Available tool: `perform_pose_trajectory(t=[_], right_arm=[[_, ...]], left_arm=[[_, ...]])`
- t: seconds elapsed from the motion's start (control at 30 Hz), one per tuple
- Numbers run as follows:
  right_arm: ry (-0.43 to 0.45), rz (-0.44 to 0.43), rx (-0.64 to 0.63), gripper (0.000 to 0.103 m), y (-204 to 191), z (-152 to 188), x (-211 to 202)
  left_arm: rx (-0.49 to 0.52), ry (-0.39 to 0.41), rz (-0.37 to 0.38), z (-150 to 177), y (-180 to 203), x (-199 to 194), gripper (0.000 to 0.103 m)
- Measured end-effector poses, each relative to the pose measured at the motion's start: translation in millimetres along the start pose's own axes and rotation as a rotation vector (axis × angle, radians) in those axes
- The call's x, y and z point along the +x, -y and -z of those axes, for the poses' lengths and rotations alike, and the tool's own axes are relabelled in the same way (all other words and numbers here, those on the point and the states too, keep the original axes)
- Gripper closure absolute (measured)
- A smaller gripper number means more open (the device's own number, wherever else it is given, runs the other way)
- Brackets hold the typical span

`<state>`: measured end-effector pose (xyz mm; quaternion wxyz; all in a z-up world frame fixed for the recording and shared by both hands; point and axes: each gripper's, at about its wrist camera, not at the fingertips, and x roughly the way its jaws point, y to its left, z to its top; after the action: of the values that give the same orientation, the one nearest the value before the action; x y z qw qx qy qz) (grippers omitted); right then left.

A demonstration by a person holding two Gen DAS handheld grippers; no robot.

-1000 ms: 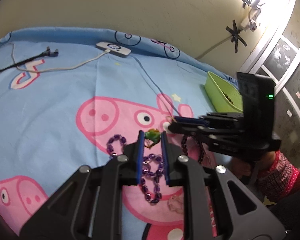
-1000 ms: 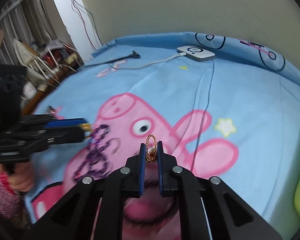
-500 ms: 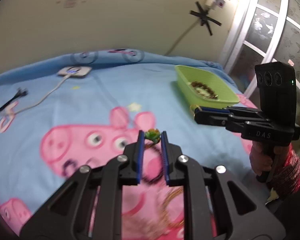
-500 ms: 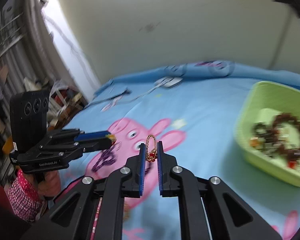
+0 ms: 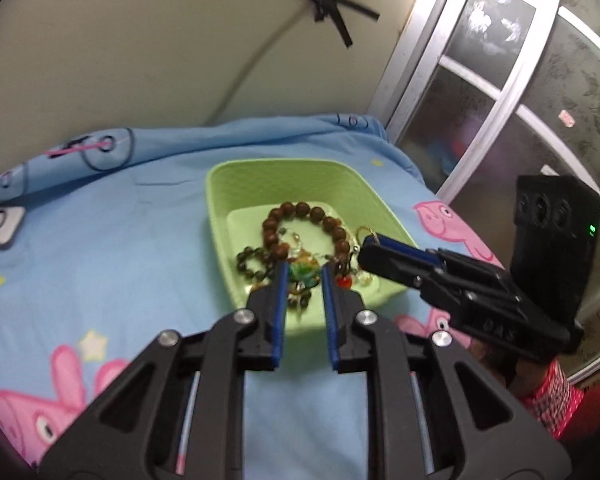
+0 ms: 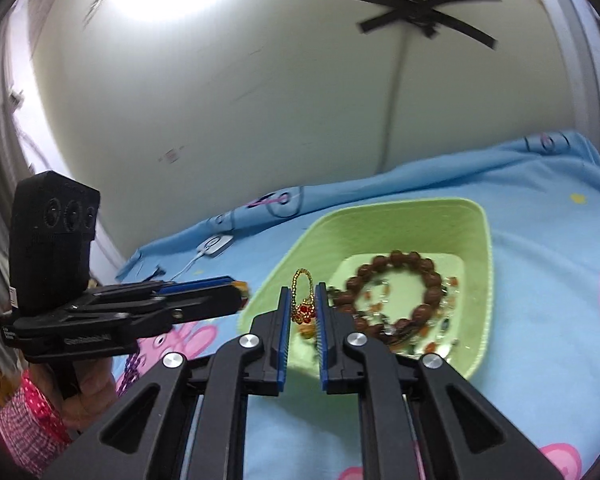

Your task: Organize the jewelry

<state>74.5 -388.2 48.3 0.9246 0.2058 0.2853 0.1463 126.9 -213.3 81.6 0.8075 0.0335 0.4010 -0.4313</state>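
Grippers gripping jewelry, over green tray

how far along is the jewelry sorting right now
Done: a brown bead bracelet and smaller pieces already lie in the green tray. In hand: the left claw is shut on a green piece, and the right claw on a gold and red charm, both at the tray. Left: dropping these two in. Purple beads show on the sheet under the left claw.
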Motion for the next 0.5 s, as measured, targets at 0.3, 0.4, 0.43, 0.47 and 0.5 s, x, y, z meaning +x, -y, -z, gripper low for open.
perform_pose_trajectory(t=[0.3,0.4,0.43,0.47,0.5], right_arm=[[0.176,-0.020,0.147,0.075,34.3,-10.1,-39.4],[0.197,-0.037,0.163,0.075,37.6,-11.3,-43.4],[0.200,-0.039,0.160,0.075,36.1,-11.0,-42.6],[0.199,-0.043,0.157,0.075,34.3,-10.4,-42.5],[0.194,-0.052,0.155,0.075,32.0,-9.7,-41.7]], left_arm=[[-0.129,0.024,0.009,-14.4,-23.9,-9.7,0.087],[-0.166,0.117,0.000,-11.6,-35.8,-51.5,0.087],[-0.179,0.149,-0.012,-7.0,-41.4,-68.1,0.087],[-0.190,0.176,-0.034,-0.1,-47.4,-83.8,0.087],[-0.204,0.194,-0.066,8.4,-53.9,-97.9,0.087]])
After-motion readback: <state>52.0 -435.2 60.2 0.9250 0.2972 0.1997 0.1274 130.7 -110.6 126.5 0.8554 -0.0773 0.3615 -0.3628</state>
